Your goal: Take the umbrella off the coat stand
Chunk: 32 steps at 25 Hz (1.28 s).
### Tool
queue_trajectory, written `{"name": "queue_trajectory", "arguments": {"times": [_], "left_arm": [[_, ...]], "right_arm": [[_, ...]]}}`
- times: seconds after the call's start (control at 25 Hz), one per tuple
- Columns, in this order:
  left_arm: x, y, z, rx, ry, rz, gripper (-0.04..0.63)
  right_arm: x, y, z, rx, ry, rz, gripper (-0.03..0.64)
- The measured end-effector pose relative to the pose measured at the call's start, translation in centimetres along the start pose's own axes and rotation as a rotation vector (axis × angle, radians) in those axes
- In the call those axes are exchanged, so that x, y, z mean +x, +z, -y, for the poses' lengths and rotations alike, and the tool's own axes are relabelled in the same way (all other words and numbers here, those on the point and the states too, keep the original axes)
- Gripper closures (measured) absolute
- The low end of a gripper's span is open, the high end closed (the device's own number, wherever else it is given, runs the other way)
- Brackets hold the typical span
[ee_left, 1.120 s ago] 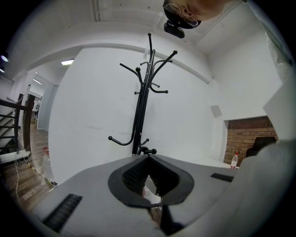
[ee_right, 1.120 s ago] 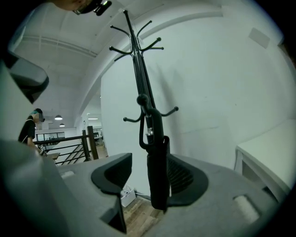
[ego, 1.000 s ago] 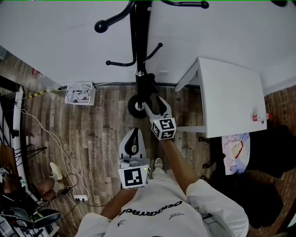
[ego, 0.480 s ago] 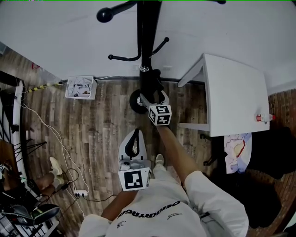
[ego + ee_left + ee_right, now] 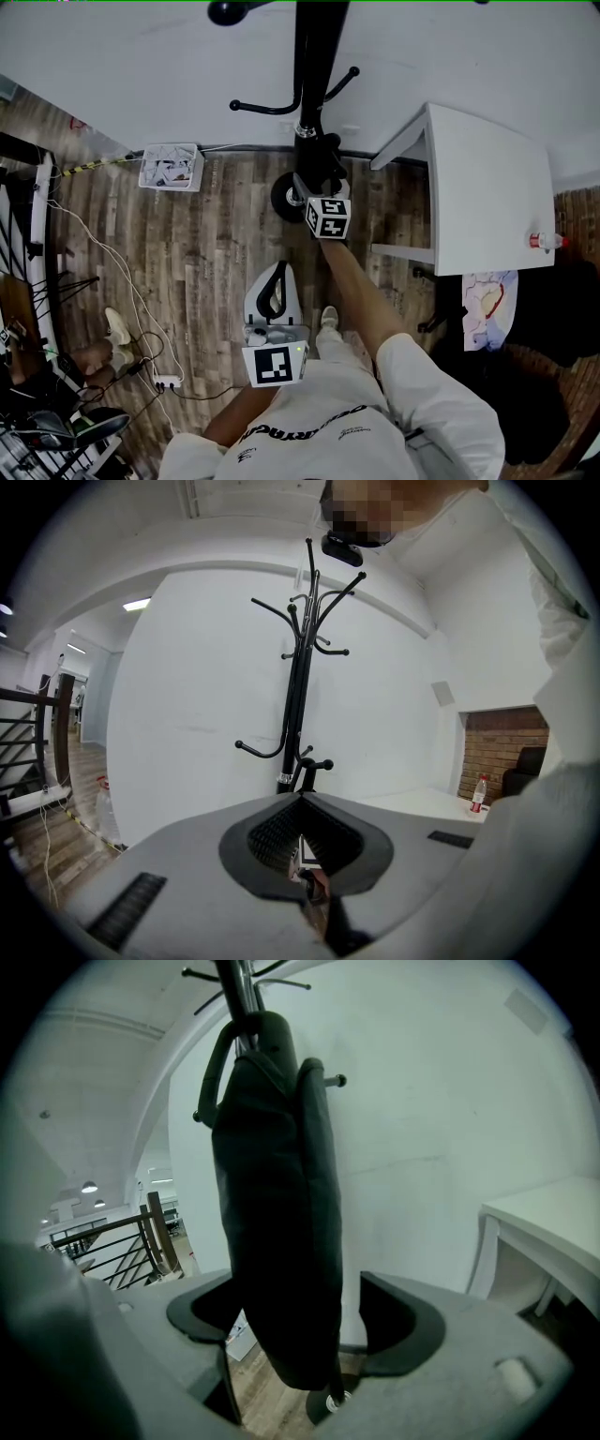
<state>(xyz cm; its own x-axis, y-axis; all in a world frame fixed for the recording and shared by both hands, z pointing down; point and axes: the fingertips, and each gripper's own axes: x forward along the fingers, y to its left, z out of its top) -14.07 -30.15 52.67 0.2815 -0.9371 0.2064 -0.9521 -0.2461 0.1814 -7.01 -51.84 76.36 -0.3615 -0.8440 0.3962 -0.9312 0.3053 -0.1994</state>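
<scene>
The right tool (image 5: 305, 1321), jaws just spread wide, flanks without gripping the umbrella (image 5: 272, 1194) hanging on the stand (image 5: 298, 696); the left tool (image 5: 302, 803) is closed, empty.

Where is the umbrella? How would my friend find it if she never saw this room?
Find the tall black coat stand against the white wall, just beside the white table. Low on its pole hangs the umbrella, a folded, floppy black bundle. It is the only soft thing on the stand; the hooks near it are thin, bare rods.
</scene>
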Motion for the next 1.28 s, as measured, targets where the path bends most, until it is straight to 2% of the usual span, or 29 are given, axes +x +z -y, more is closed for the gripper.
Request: {"name": "queue_trajectory", "arguments": {"times": [0.04, 0.08, 0.16, 0.48, 1.28], "left_arm": [[-0.1, -0.2, 0.0, -0.003, -0.003, -0.006, 0.598], [-0.2, -0.4, 0.1, -0.005, -0.006, -0.008, 0.598], [-0.3, -0.4, 0.2, -0.002, -0.01, -0.004, 0.597], [-0.1, -0.1, 1.2, 0.017, -0.03, 0.004, 0.598], [-2.0, 2.6, 3.7, 0.034, -0.017, 0.064, 0.597]], "right_arm": [[0.0, 0.2, -0.2, -0.004, 0.012, 0.0, 0.252], [0.0, 0.3, -0.4, -0.008, 0.025, -0.001, 0.335], [-0.3, 0.2, -0.7, -0.014, 0.038, -0.006, 0.345], [-2.2, 0.2, 0.5, -0.046, -0.015, -0.047, 0.354], [-7.6, 4.0, -1.0, -0.077, 0.066, -0.044, 0.355]]}}
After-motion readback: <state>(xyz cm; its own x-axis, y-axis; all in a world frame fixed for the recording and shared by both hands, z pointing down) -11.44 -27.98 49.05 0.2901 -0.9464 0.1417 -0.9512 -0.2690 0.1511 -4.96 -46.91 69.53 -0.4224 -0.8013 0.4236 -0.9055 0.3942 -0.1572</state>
